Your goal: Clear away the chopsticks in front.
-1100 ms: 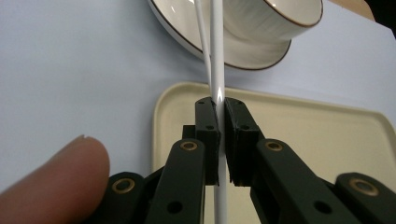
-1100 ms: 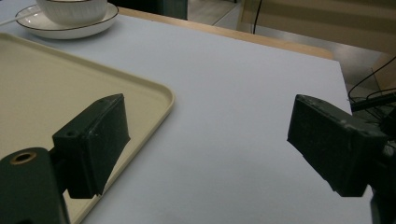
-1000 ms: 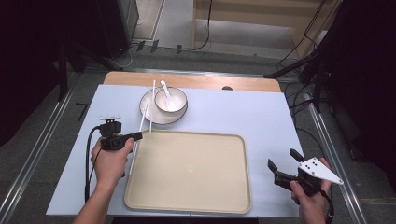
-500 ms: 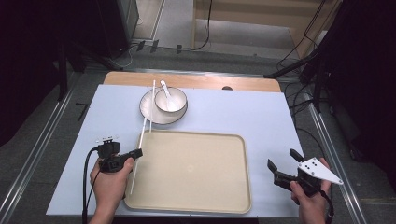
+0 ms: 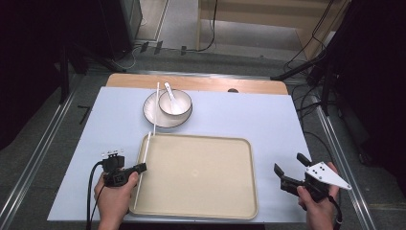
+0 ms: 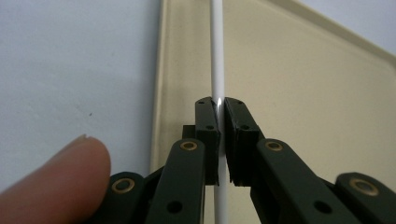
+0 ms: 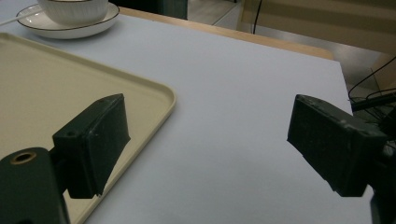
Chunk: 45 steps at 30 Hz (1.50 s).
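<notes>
The left gripper (image 5: pixel 141 167), held at the near left, has its jaws pinched together; the right gripper (image 5: pixel 290 170), near right, gapes wide.

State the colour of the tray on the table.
The tray is a plain beige or cream, best seen in the high view.

Table (image 5: pixel 249 120), pale blue top. Beige tray (image 5: pixel 201 177) at near middle. Plate (image 5: pixel 153 115) just beyond tray's far-left corner.
</notes>
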{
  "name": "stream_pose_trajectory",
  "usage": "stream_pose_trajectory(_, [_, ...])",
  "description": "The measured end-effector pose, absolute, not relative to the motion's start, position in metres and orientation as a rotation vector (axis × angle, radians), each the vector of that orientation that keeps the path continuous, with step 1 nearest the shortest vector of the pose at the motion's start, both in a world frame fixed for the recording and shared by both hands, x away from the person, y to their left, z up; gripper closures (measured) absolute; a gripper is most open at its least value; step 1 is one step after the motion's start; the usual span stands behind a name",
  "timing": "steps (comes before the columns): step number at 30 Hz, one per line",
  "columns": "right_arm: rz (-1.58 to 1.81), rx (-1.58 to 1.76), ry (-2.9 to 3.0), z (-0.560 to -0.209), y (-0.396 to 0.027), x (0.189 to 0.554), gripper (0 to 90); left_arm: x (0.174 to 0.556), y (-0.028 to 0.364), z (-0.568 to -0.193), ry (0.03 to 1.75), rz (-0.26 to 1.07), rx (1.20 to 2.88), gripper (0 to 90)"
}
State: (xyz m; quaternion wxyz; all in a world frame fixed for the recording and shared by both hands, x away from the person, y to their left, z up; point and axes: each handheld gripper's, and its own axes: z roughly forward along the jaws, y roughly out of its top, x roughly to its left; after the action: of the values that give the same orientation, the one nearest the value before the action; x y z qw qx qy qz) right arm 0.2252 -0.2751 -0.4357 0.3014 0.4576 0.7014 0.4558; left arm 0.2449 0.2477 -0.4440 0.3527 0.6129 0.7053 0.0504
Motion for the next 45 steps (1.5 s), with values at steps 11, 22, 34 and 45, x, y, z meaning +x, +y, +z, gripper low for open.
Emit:
stream_pose_trajectory(11, [1.209, 1.22, 1.858, -0.436, -0.276, 0.225, 12.9, 0.247, 0.243, -0.451, 1.843, 0.148, 1.605, 85.0])
stream_pose_trajectory(22, [1.208, 1.221, 1.858, -0.436, -0.276, 0.226, 12.9, 0.247, 0.242, -0.452, 1.842, 0.156, 1.623, 84.6])
stream_pose_trajectory(34, [1.204, 1.22, 1.862, -0.437, -0.275, 0.226, 12.9, 0.255, 0.237, -0.449, 1.812, 0.211, 1.671, 76.5])
stream_pose_trajectory(45, [1.201, 1.224, 1.865, -0.438, -0.276, 0.227, 13.0, 0.266, 0.242, -0.437, 1.741, 0.227, 1.683, 61.1])
